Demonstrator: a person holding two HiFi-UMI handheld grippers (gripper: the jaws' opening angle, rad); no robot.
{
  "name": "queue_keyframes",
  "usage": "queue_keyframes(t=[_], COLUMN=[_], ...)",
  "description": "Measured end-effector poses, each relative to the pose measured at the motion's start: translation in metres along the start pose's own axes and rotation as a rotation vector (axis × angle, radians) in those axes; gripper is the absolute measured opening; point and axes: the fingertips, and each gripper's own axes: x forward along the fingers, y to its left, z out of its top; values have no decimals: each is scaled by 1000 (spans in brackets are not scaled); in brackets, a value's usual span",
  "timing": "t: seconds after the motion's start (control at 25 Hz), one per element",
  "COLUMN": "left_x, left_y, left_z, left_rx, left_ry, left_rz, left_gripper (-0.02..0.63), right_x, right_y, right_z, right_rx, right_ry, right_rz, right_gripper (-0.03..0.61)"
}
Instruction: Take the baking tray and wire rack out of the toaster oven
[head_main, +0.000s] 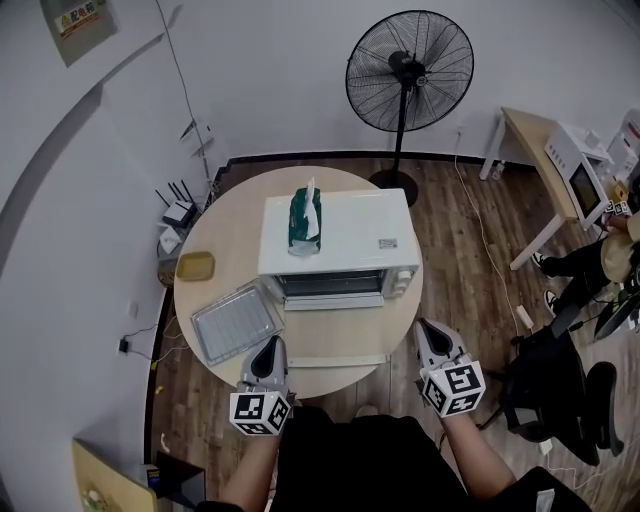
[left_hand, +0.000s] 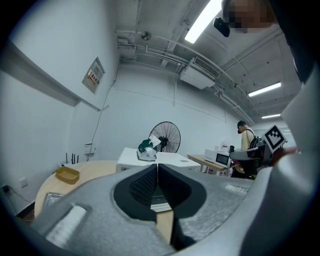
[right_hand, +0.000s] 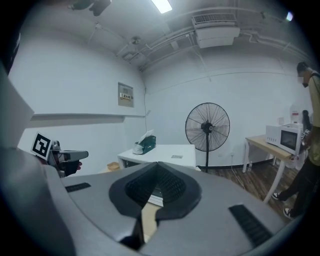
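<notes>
The white toaster oven (head_main: 340, 240) stands in the middle of a round wooden table (head_main: 220, 240), its front toward me and its door (head_main: 334, 299) folded down. A silver baking tray (head_main: 237, 320) with a grid-like rack on it lies on the table to the oven's left. My left gripper (head_main: 270, 345) hovers at the table's near edge, just right of the tray, shut and holding nothing. On the right, level with the oven's right corner, my right gripper (head_main: 428, 328) is also shut and holds nothing. Both gripper views look toward the oven (left_hand: 150, 159) (right_hand: 160, 154) over closed jaws.
A green tissue box (head_main: 305, 218) sits on top of the oven. A small yellow dish (head_main: 195, 265) lies at the table's left edge. A standing fan (head_main: 409, 70) is behind the table. An office chair (head_main: 550, 390) and a desk with a microwave (head_main: 582, 180) are at the right.
</notes>
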Motion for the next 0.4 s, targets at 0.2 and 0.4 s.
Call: queue_keyframes(t=[0.2,0.4], left_x=[-7,-4], left_y=[-1,-4], left_z=[-5,-12], left_rx=[-2,-6], left_ry=[-13,5], left_rz=[0,1], left_gripper=[18,18], right_x=[6,9], right_y=[6,6], right_z=[-5,-14], right_rx=[-14,-8], right_ry=[11,34], right_rz=[8,6], right_gripper=[2,2])
